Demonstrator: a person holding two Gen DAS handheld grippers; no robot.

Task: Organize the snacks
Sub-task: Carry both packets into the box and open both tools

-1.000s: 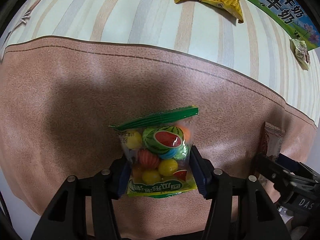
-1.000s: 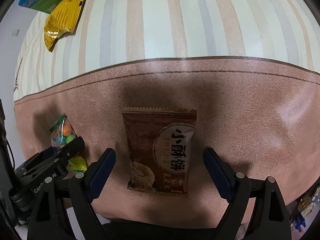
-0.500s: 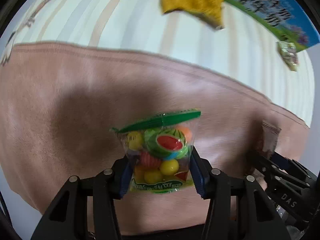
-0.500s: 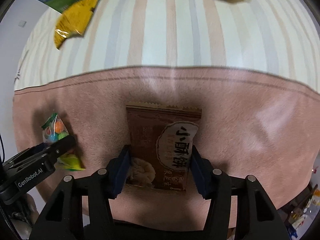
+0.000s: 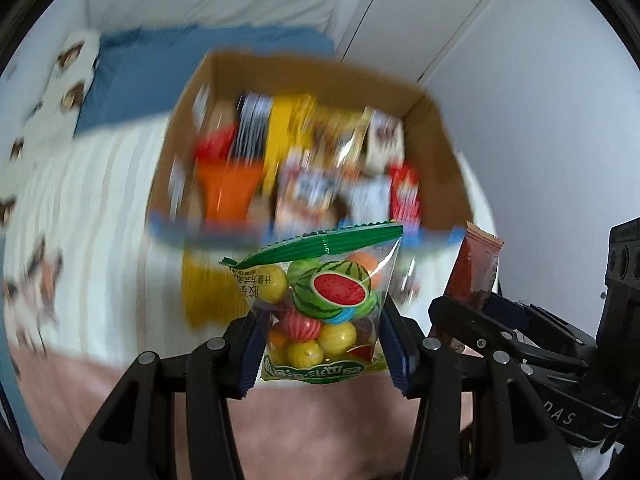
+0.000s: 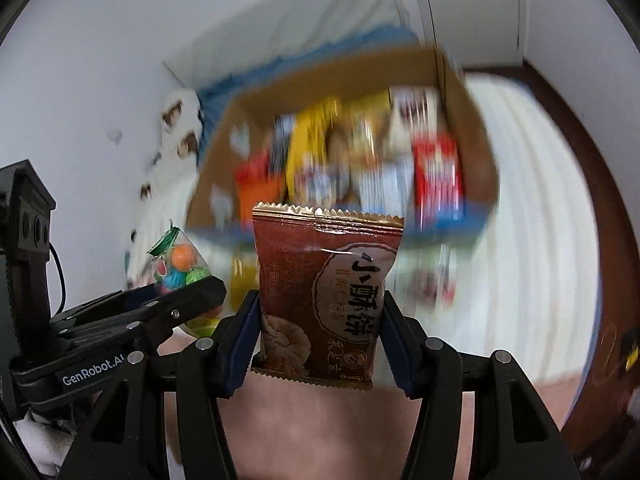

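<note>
Two snacks held, one per gripper, both lifted clear of the pinkish cover below. Left gripper (image 5: 324, 344) closed partway on a clear candy bag (image 5: 320, 308), blue pads pressing its two sides; green sealed edge at 12 o'clock, watermelon print at centre, round sweets packed inside, yellow-green label strip toward 6 o'clock. Right gripper (image 6: 316, 336) closed partway on a brown biscuit packet (image 6: 326, 292), pads squeezing both long edges; serrated gold seal at 12 o'clock, white lettering toward 3 o'clock, biscuit picture toward 7 o'clock.

Beyond both packets, at 12 o'clock in each wrist view: open cardboard box (image 5: 440, 128), heavily blurred, crowded with upright packets in red, orange, yellow and white; blue band along its near rim. Box resting on a striped bedspread (image 5: 100, 208), blue bedding at 11 o'clock behind it.

In the left wrist view, biscuit packet and right gripper at 3 o'clock, just beside the candy bag, not touching. In the right wrist view, candy bag and left gripper at 9 o'clock. Yellow blur under the box's near edge, identity unclear.
</note>
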